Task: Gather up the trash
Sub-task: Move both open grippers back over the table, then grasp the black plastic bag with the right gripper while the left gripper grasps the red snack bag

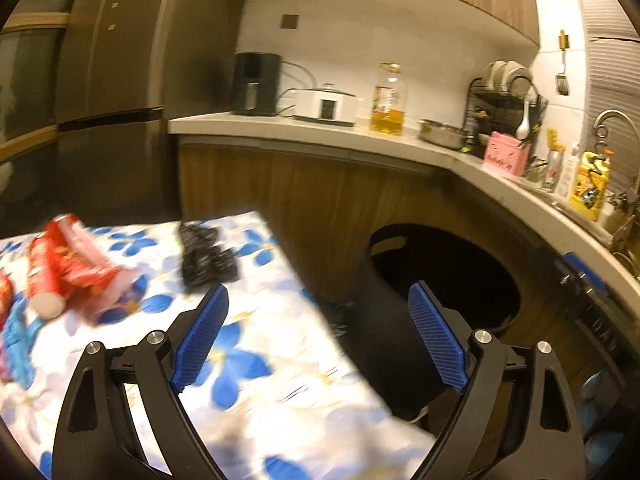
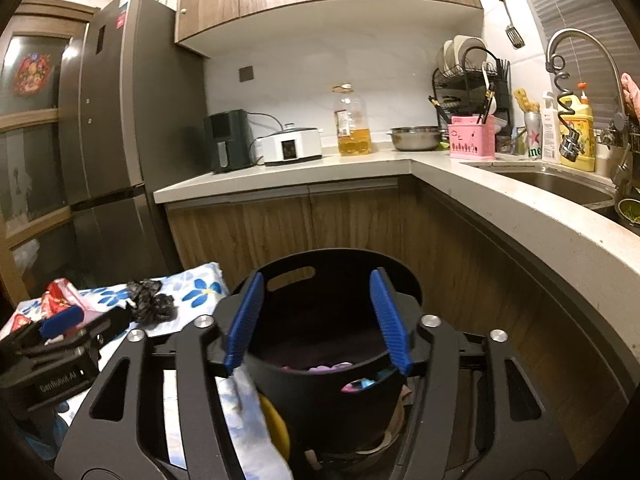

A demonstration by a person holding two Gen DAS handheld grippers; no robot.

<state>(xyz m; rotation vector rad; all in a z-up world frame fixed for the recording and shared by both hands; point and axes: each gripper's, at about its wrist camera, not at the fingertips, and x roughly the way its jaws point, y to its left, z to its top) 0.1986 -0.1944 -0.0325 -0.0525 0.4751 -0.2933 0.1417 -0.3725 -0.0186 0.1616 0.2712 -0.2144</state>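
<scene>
A black trash bin (image 2: 320, 392) stands on the floor beside a table with a blue-flowered cloth (image 1: 256, 360); pink and purple trash lies inside it. My right gripper (image 2: 318, 320) is open and empty, held just above the bin's mouth. My left gripper (image 1: 320, 336) is open and empty over the table's right edge, next to the bin (image 1: 440, 280). Red snack wrappers (image 1: 72, 264) and a crumpled black plastic bag (image 1: 204, 256) lie on the cloth. The left gripper body (image 2: 56, 344) shows in the right wrist view, near the wrappers (image 2: 60, 300) and black bag (image 2: 150, 304).
An L-shaped kitchen counter (image 2: 500, 208) wraps behind and to the right of the bin, with an oil bottle (image 2: 352, 124), air fryer (image 2: 228, 146), cooker, steel bowl, pink basket and sink (image 2: 560, 184). A fridge (image 2: 120, 120) stands at left.
</scene>
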